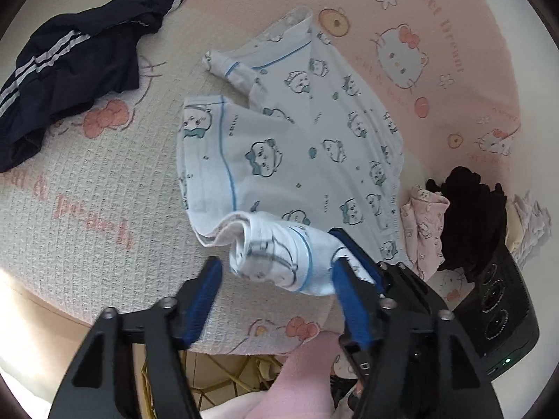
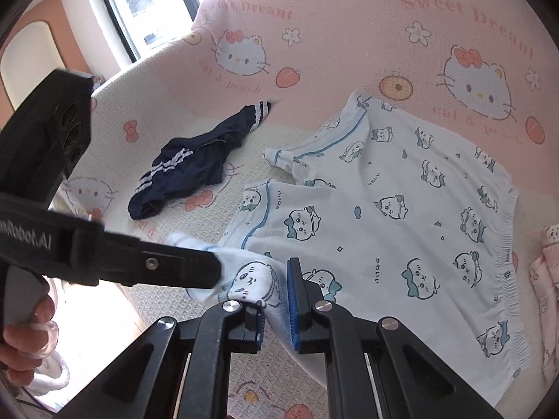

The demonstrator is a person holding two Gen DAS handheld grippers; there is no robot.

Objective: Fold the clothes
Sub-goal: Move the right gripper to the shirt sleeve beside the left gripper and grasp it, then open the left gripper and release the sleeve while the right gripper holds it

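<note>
A white garment with cartoon prints and blue piping lies spread on the bed, one flap folded over. Its near corner is bunched up and lifted. My left gripper is open around that bunch: the right finger touches the cloth, the left finger stands clear of it. In the right wrist view the left gripper reaches in from the left, beside the same corner. My right gripper is shut on the corner, with the cloth pinched between its blue pads; its tip shows in the left wrist view.
A navy garment with white stripes lies crumpled to the left on the pink cartoon blanket. Pink clothes and a black garment are piled at the right. The bed's edge is near, with a wire basket below.
</note>
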